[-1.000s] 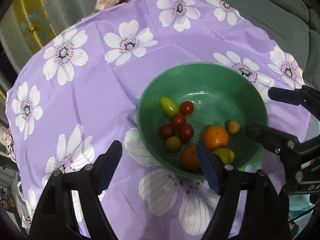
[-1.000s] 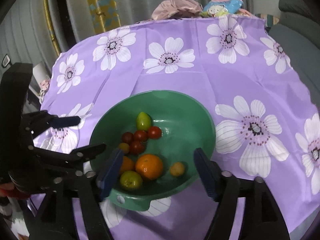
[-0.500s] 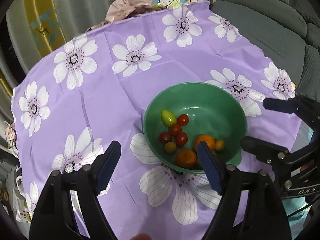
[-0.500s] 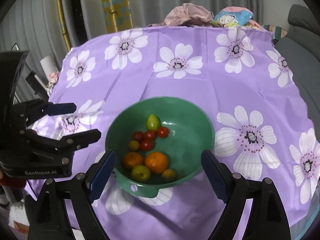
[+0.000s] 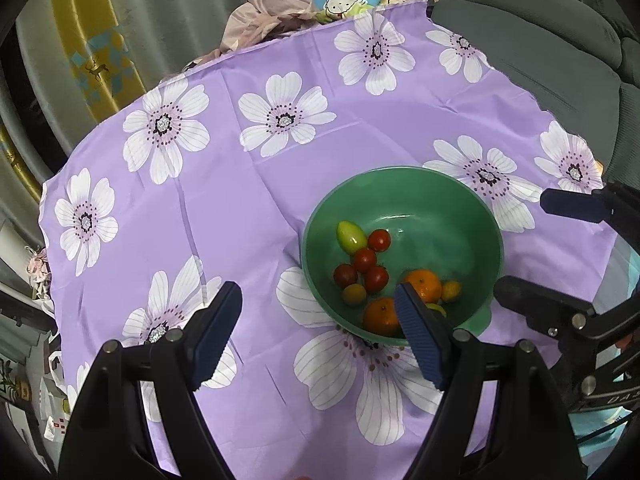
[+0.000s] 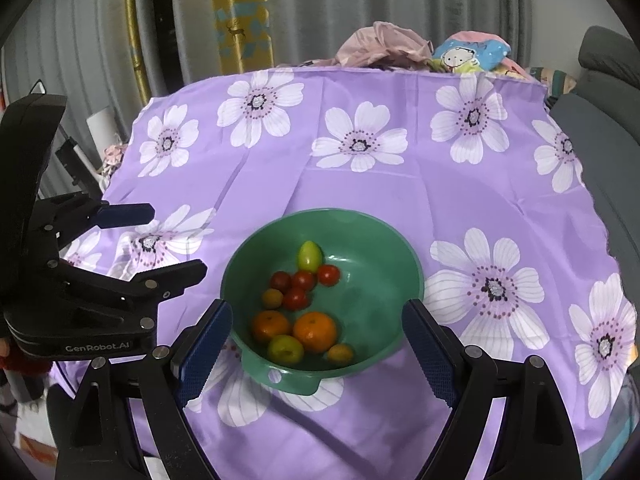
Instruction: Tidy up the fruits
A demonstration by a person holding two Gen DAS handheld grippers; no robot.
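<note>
A green bowl (image 5: 460,204) (image 6: 380,236) sits on the purple flowered tablecloth (image 5: 240,184). It holds two oranges (image 6: 315,331), several red cherry tomatoes (image 6: 303,280), a pale green fruit (image 6: 309,256), a yellow-green fruit (image 6: 285,349) and small yellow ones. My left gripper (image 5: 320,332) is open and empty, raised above the cloth at the bowl's near left. My right gripper (image 6: 318,354) is open and empty, raised above the bowl's near rim. Each gripper shows in the other's view: the right one (image 5: 560,256), the left one (image 6: 160,244).
The tablecloth (image 6: 400,184) covers a round table. A pile of pink cloth (image 6: 380,50) and a cartoon-print pillow (image 6: 472,54) lie at the far edge. A grey sofa (image 5: 540,32) stands to the right. Curtains hang behind.
Both grippers have pulled back and up from the bowl, so the bowl looks smaller and more of the table shows. Both stay open and empty.
</note>
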